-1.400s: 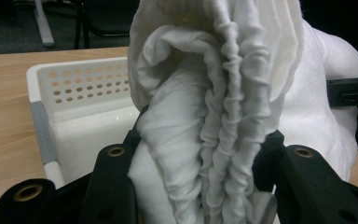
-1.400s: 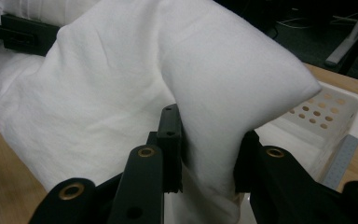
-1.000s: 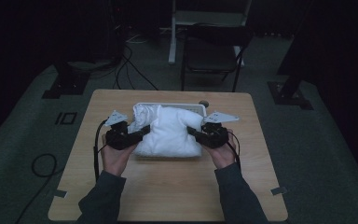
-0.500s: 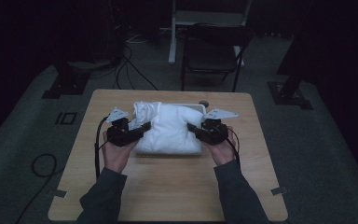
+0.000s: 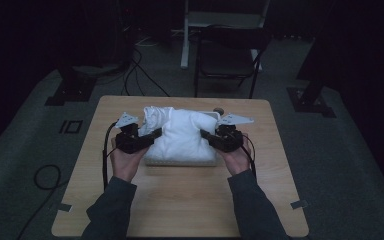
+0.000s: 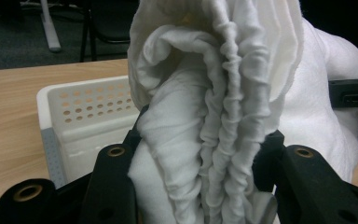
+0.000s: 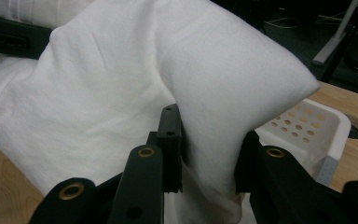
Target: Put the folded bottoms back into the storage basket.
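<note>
Seemingly level, left tongs (image 5: 154,134) and right tongs (image 5: 206,135) each clamped on the white cloth (image 5: 182,134) above basket (image 5: 180,161).

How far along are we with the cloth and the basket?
Done: both tools grip the white cloth, left tool on a bunched fold, right tool on a corner. In hand: cloth held over the basket. Left: lowering it in and releasing.

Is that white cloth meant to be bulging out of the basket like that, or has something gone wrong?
Nothing looks damaged or spilled. The white cloth heaps above the white perforated basket because the left gripper and right gripper each pinch a bunched fold at opposite sides.
</note>
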Motion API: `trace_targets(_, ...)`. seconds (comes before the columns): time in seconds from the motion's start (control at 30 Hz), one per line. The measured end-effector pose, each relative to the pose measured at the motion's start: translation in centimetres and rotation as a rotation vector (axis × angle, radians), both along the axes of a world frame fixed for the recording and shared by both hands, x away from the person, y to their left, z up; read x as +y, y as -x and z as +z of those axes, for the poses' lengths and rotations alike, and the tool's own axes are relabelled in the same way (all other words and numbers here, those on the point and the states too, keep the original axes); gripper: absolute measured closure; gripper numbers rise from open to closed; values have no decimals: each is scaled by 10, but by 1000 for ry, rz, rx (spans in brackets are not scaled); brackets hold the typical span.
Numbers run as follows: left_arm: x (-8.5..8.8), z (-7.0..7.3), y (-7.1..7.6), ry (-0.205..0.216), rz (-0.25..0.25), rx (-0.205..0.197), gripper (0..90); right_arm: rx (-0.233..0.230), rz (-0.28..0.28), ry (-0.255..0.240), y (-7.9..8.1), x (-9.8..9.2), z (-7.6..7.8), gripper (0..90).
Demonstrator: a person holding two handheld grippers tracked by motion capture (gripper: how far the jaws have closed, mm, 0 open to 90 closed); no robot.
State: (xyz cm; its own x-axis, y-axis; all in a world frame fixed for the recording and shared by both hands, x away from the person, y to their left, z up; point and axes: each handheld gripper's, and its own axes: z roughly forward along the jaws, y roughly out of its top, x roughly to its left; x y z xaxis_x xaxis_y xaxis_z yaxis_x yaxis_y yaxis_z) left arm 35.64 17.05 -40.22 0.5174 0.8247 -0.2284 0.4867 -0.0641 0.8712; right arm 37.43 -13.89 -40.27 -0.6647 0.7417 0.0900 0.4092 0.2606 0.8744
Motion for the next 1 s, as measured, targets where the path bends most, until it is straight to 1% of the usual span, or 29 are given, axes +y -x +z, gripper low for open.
trace_targets(0.4,-4,-1,-8,-8,7,-6,555,7,-18,-7,-8,-2,-3,726)
trace_targets(0.7,-5,-6,-17,-7,16,2,555,24,-33,-4,-17,-1,-7,726)
trace_targets(1.0,-3,-10,-25,-3,23,8,555,29,-44,-2,-24,2,-11,726)
